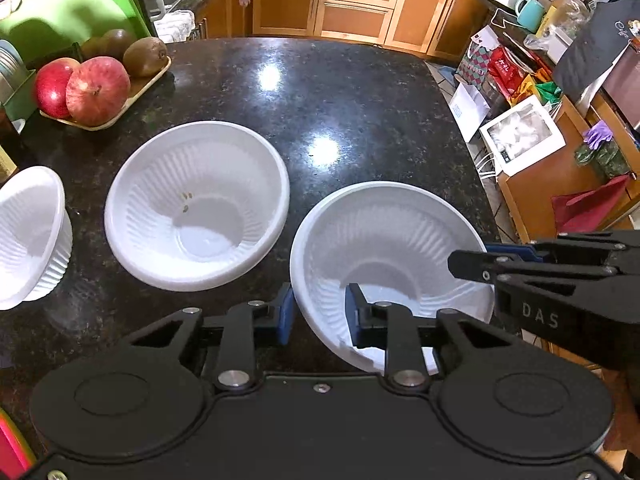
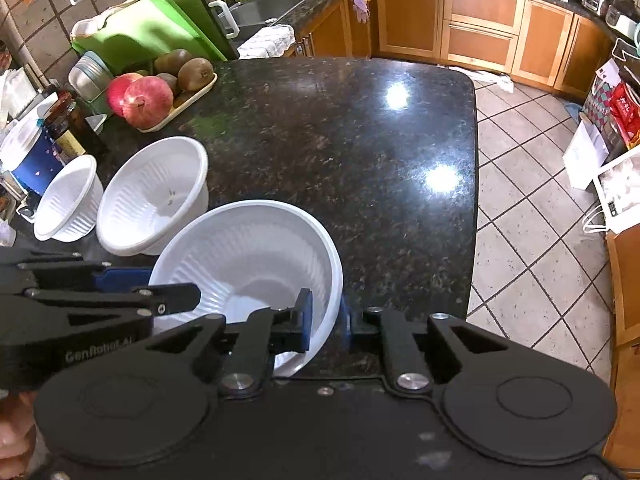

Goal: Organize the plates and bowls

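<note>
Readable markings:
- "DAS" in pale letters on the side of the right gripper (image 2: 326,316), read from the left wrist view.
- "GenRobot.AI" on the side of the left gripper (image 1: 319,310), read from the right wrist view.
- Cursive script starting "Coffe" on a dark panel (image 1: 600,36) at far right, cut off at the frame edge.
- Print on the red bags by the side cabinets too small to read.

Task items: three white ribbed bowls on a black speckled granite counter (image 2: 340,128).
- Near bowl (image 2: 248,256): largest, close to the near edge of the counter, not far from its right edge.
- Middle bowl (image 1: 196,204): just beside it to the left, narrow gap between rims, a few brown specks inside.
- Small bowl (image 1: 28,236): further left, close beside the middle one.

Tongs: both partly closed astride the near bowl's rim, one blue pad inside the wall and one outside. Left gripper on the left portion of the rim, right gripper on the right portion. Firm clamping or mere straddling cannot be told for either.

Edges and room: broad bare granite beyond the near bowl up to the far edge. Right edge dropping to tiled floor (image 2: 532,208). Far-left corner taken by a tray (image 1: 148,80) with pomegranates (image 1: 98,90) and kiwis (image 1: 145,56), well apart from the near bowl.
</note>
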Action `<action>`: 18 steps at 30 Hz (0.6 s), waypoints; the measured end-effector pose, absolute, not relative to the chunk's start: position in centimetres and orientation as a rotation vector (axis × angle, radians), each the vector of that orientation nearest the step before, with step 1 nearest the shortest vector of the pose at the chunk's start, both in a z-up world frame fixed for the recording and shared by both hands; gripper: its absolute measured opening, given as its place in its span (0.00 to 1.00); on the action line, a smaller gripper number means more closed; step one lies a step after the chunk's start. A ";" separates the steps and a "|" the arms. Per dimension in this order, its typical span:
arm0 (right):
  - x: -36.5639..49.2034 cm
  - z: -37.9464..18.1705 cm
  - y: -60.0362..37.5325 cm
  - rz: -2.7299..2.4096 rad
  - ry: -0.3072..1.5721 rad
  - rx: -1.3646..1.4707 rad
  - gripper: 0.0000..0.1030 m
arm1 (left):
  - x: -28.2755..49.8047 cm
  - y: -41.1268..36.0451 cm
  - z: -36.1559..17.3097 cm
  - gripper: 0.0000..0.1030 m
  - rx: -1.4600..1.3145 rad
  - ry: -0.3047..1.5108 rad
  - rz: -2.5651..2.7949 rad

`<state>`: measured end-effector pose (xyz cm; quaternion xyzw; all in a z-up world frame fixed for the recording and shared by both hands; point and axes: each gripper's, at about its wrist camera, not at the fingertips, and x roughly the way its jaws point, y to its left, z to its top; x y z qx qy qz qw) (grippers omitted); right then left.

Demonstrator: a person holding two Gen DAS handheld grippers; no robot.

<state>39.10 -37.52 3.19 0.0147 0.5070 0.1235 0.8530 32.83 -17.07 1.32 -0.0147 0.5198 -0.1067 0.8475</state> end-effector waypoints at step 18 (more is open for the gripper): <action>30.3 4.5 -31.7 0.284 1.110 0.028 0.17 | 25.7 -12.0 2.4 0.34 0.064 1.106 -0.296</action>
